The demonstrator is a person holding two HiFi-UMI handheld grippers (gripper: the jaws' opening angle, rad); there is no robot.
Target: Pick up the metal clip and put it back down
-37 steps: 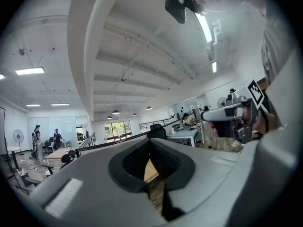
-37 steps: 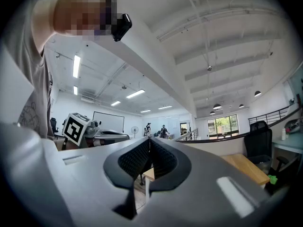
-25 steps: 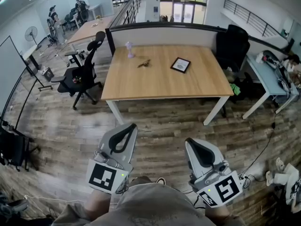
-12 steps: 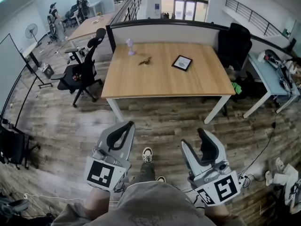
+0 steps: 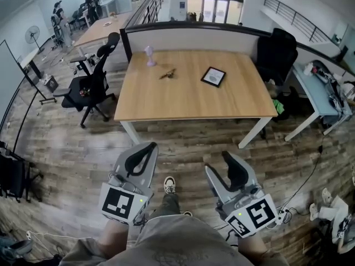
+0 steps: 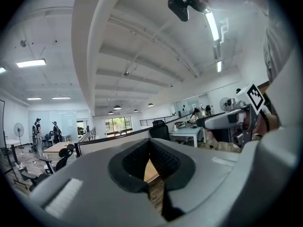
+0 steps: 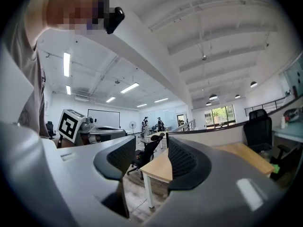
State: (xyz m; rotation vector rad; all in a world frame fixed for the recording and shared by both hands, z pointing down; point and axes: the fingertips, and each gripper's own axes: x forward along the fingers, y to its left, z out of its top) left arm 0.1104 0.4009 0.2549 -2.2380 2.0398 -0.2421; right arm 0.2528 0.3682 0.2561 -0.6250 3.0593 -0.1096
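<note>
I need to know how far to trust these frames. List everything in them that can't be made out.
- Small brownish metal clip on the light wooden table: head view, too small to show its shape.
- Same clip: left gripper view, hidden behind that gripper's shut grey fingers; right gripper view, too small to find on the tabletop.
- Black-framed square thing: head view, too small to tell what it shows.

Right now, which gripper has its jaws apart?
The right gripper: its jaws, just opened, stand apart with nothing between them, while the left gripper has its tips touching.
</note>
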